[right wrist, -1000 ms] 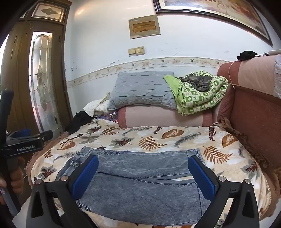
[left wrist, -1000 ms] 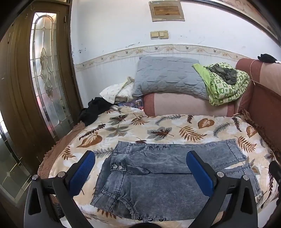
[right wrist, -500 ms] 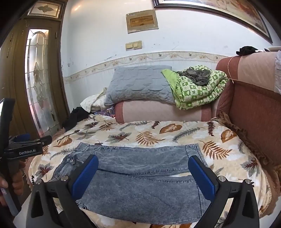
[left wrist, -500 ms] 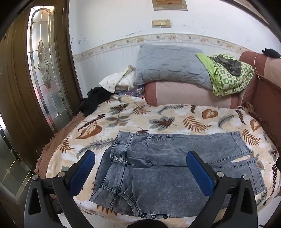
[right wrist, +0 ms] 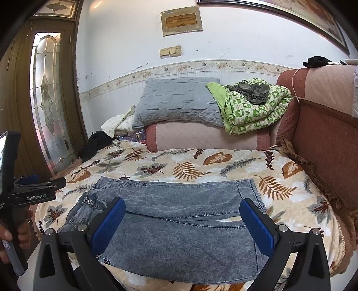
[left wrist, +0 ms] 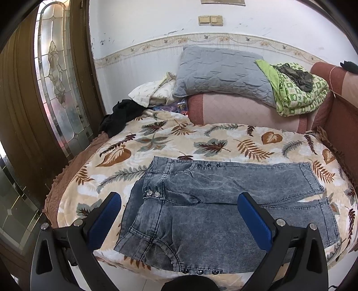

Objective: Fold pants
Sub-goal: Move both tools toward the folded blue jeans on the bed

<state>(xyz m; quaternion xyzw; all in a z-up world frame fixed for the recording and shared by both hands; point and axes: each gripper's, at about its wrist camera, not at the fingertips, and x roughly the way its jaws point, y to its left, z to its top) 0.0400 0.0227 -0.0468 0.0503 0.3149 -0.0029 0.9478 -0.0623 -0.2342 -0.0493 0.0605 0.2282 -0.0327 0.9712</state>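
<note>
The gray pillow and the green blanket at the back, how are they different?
The gray pillow is plain gray with a quilted pattern; the green blanket is bright green with white checks. The gray pillow leans up against the wall, while the green blanket is folded into a bundle. The green blanket has a dark cloth on top; the gray pillow has nothing on it. Both rest on the pink bolster.

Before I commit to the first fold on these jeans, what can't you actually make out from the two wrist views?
- Pants: near hem edge in the left wrist view, hidden by the left gripper body; whether anything lies under them.
- Right wrist view: near edge of the pants behind the right gripper fingers.
- Items behind the grey pillow on the bedspread: too cluttered to identify.
- Wall plaque: text too small.
</note>
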